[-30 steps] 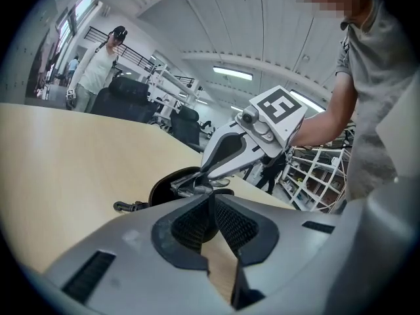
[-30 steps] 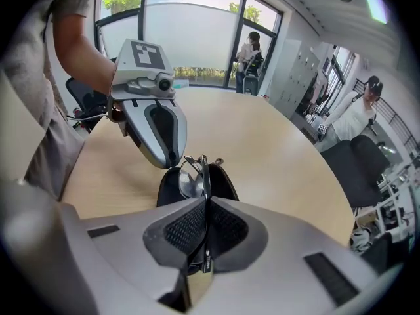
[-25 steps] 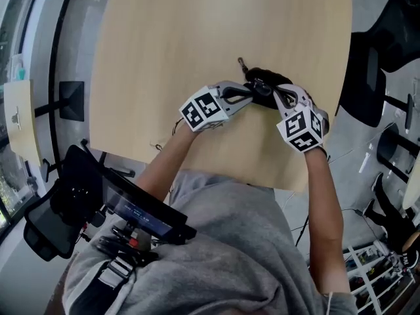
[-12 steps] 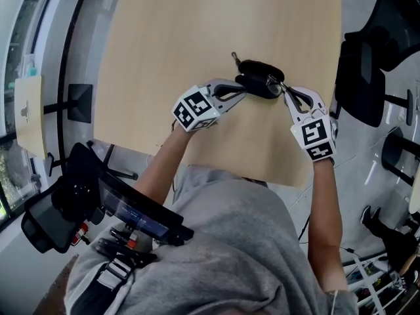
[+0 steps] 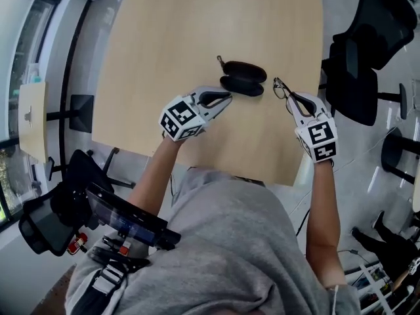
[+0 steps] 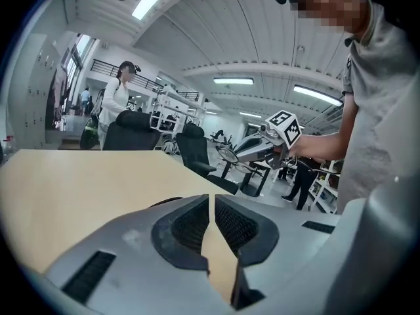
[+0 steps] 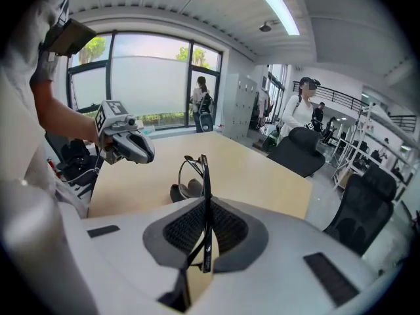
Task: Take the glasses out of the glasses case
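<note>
The pale wooden desk [image 5: 184, 38] fills the upper middle of the head view, with black office chairs [image 5: 357, 64] off its right edge. At the bottom of that frame is the person's grey shirt [image 5: 243, 254], both bare forearms reaching up over the desk's near edge.

The left gripper [image 5: 227, 96] is just left of centre, low over the desk, tips pointing right toward the glasses case [image 5: 243, 79] and just short of it. Its fingers [image 6: 187, 228] are drawn almost together, only a thin slit of desk showing between them and nothing held.

The right gripper [image 5: 289, 100] is at the desk's right edge, apart from the case. Its fingers [image 7: 230, 231] are closed on one temple arm of the glasses [image 5: 281, 88], which stand out past the tips, clear of the desk.

The black case lies open on the desk at upper centre, two shells side by side.
</note>
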Available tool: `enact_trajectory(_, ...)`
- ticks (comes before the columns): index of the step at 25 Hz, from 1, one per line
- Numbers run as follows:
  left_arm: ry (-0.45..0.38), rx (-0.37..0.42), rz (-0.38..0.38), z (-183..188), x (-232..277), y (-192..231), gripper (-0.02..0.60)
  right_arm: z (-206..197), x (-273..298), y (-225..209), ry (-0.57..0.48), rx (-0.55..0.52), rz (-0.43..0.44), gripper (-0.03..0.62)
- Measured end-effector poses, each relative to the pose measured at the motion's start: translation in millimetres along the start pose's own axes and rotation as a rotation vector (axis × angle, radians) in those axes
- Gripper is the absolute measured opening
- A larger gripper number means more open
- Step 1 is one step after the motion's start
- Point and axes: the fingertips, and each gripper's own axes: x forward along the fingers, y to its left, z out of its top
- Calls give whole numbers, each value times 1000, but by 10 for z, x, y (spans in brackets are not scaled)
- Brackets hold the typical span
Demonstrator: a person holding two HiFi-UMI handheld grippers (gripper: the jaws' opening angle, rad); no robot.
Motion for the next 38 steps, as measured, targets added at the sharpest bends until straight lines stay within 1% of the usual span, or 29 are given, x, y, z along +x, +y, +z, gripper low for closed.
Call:
enact_trajectory(5,1,6,30,36,-118,-190,9,-197,-141,-89,-38,97,12,26)
enact_trajectory(8,-2,5,42,49,-148,-373,9,-361,-252,-183,-71,208,31,26)
enact_trajectory(11,-5,-21,56,-12,-210,-472,9,-546,-236,-269,-114,391,72,26)
enact_trajectory(15,-12,-61,78,-70,-260,-534,9,-879,-67,-420,-170,726,154,26)
enact_trajectory(18,-12,-72,92,-96,-283,-565,9,-1149,109,-517,-186,943,184,26)
enact_trajectory(21,-11,-81,104,-118,-320,-577,9,-1315,302,-561,-189,1101,206,26)
enact_trajectory(23,-10,-89,112,-138,-335,-585,9,-1457,451,-576,-162,1167,208,26)
enact_trajectory(26,-9,-100,120,-169,-354,-570,9,-1656,689,-568,-92,1210,199,26)
enact_trajectory(30,-7,-109,124,-193,-386,-578,9,-1819,880,-491,4,1208,197,26)
enact_trajectory(34,-10,-110,119,-207,-401,-527,9,-1883,995,-473,72,1148,182,26)
enact_trajectory(38,-13,-114,126,-213,-484,-516,9,-1952,1092,-384,172,1018,166,26)
